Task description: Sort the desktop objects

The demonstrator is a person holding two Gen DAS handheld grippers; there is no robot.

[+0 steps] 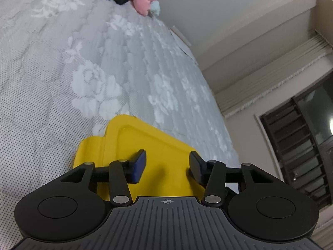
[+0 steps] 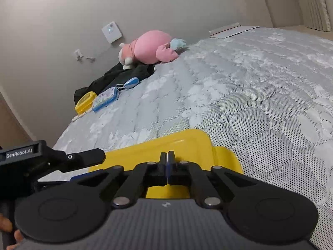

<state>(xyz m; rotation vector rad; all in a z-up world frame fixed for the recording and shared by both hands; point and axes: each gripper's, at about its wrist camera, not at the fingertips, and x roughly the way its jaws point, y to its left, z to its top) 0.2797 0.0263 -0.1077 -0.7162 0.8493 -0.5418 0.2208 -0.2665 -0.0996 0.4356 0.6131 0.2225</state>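
A: What carries everything here?

B: A bed, its grey mattress (image 2: 239, 87) quilted with pale flowers and dotted patches.

A: And what lies on it?

B: Nearest, a big yellow lid (image 2: 187, 145) lies flat on the quilting. At the far end a pink soft toy (image 2: 149, 46) lies on its side, with a small pale-blue plush thing (image 2: 178, 42) touching it. Beside the toy is a heap of black cloth (image 2: 116, 77). Near that edge sit a small yellow case (image 2: 85, 102), a blue-rimmed box (image 2: 106, 99) just beside it, and a blue key fob (image 2: 131, 83)
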